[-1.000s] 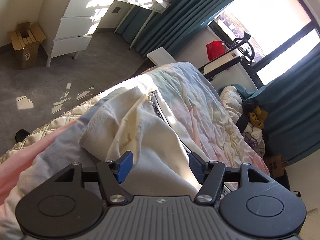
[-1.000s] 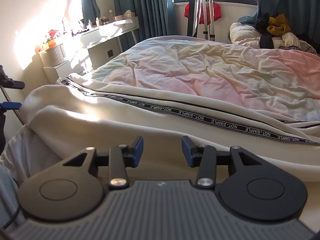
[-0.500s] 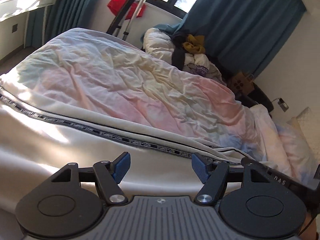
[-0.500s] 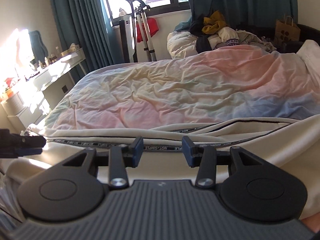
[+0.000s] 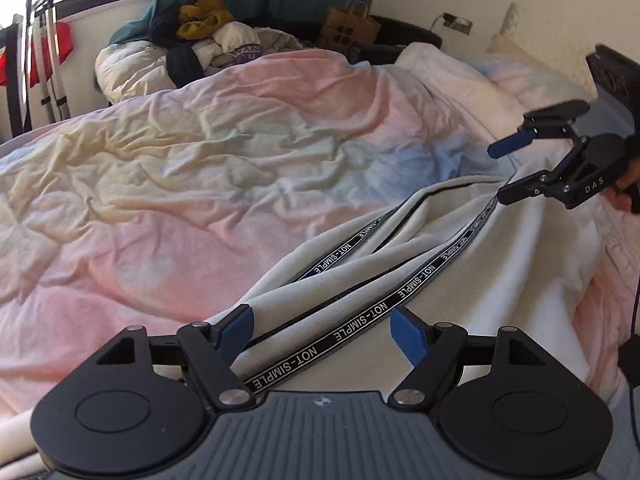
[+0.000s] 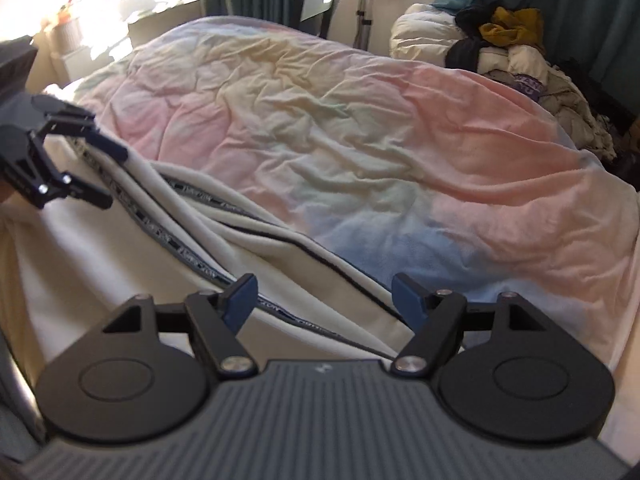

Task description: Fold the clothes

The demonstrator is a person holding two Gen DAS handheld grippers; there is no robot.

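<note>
— Left wrist view: how is the left gripper (image 5: 322,330) seen?
— Jaws just widened, spread over the cream garment (image 5: 500,280), nothing pinched.
— And the right gripper (image 6: 322,296)?
— Likewise just parted above that garment, which is laid along the near edge of the pastel duvet (image 6: 360,128).
</note>
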